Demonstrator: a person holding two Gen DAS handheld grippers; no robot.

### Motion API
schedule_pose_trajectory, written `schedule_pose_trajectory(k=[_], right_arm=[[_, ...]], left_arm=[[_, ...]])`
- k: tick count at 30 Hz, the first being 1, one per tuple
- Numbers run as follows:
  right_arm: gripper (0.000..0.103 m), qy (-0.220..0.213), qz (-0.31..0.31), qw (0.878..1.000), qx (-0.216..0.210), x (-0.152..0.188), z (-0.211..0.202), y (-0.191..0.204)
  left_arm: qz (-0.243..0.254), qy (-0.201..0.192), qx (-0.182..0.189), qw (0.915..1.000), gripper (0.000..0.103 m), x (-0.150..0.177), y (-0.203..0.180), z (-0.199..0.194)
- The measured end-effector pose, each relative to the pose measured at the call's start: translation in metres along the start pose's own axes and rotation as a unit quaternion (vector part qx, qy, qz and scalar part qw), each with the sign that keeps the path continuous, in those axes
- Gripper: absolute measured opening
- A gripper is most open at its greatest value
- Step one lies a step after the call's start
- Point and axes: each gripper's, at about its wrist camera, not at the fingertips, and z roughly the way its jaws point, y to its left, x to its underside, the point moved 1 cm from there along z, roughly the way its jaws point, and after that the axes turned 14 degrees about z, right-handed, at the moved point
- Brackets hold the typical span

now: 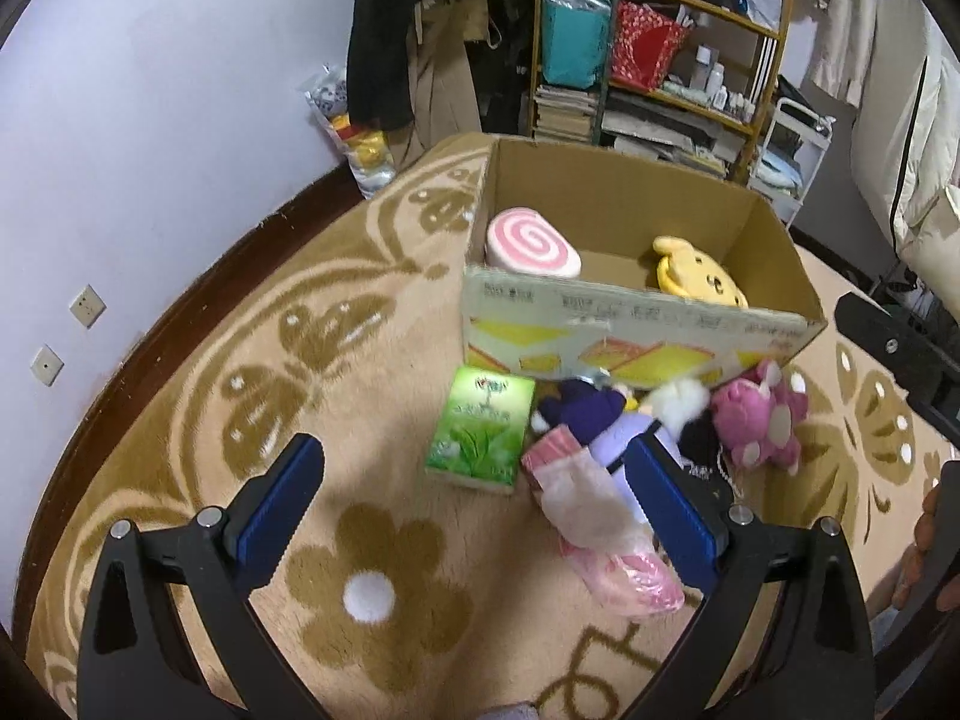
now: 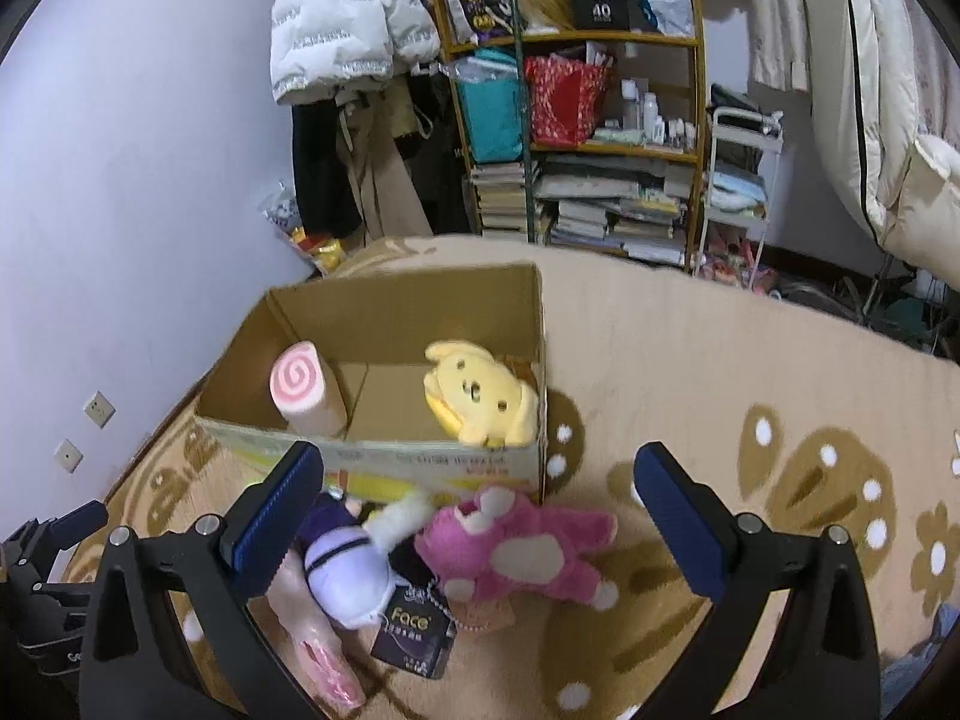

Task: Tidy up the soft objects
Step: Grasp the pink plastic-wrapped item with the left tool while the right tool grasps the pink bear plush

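Patterned rug (image 1: 180,420), toys beside cardboard box (image 1: 636,336), left claw (image 1: 480,480) and right claw (image 2: 480,480) released

Each black gripper (image 1: 471,492) (image 2: 480,498) has ribbed blue pads and silver screws.

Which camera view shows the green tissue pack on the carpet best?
The left wrist view. There the green tissue pack lies fully visible on the carpet, in front of the cardboard box, beside the pile of plush toys. In the right wrist view I cannot find the pack; it seems hidden behind the tool's left finger.
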Motion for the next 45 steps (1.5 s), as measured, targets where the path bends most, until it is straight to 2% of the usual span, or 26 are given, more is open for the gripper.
schedule_pose_trajectory(k=[13, 20, 32, 45], right_arm=[[0.103, 0.088, 0.022, 0.996, 0.012, 0.023, 0.048, -0.016], [0.103, 0.105, 0.010, 0.994, 0.026, 0.032, 0.071, -0.012], [0.103, 0.138, 0.029, 0.989, 0.040, 0.040, 0.096, -0.021], [0.103, 0.140, 0.049, 0.988, 0.048, 0.038, 0.107, -0.027]], left_arm=[[-0.005, 0.042, 0.011, 0.9991, 0.100, 0.005, -0.013, 0.038], [-0.012, 0.053, 0.026, 0.9982, 0.100, 0.007, -0.016, 0.058], [-0.017, 0.085, 0.037, 0.9955, 0.100, 0.009, -0.021, 0.085], [-0.039, 0.097, 0.058, 0.9929, 0.100, 0.011, -0.020, 0.097]])
